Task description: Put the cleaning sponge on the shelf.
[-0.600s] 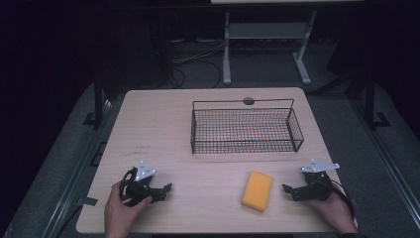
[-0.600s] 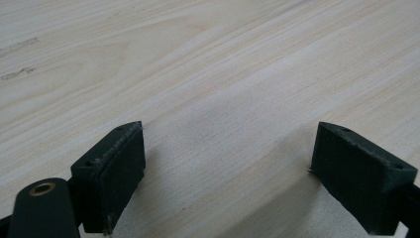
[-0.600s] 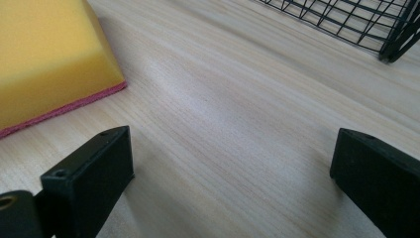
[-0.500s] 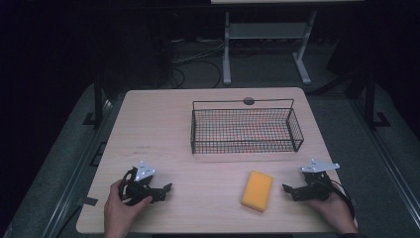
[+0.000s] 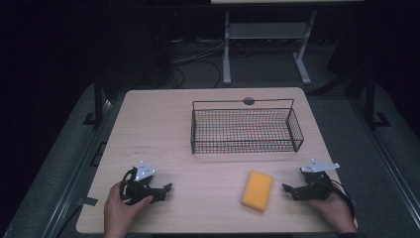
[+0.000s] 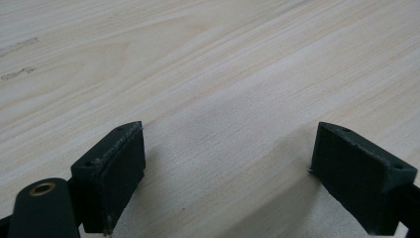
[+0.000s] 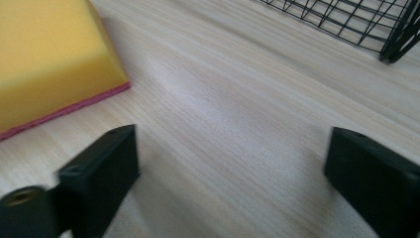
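Nothing has shifted much since the earlier high view: both hands rest near the front edge of the pale wooden table (image 5: 158, 124) as they did then, and the yellow rectangular sponge with a thin pink underside (image 5: 257, 190) lies in the same spot.

That sponge sits flat on the table between the two hands, nearer the right one, in front of the black wire basket (image 5: 246, 130), which stands apart from it toward the far side and looks empty. The right tongs (image 5: 292, 191) point toward the sponge, just beside it but not touching; in the right gripper view their jaws stand spread wide over bare wood, with the sponge's corner off to the upper left. The left tongs (image 5: 166, 191) are likewise spread, with only table grain between them in the left gripper view.

Picking up the sponge for the basket looks like the step in hand. To do it well, the right tongs should swing toward the sponge until it sits squarely between the jaws, come in across its narrower width, and stay low so the pads meet the side faces rather than skidding over the top. Foam gives, so a firm squeeze near the middle should keep it from twisting on the lift.
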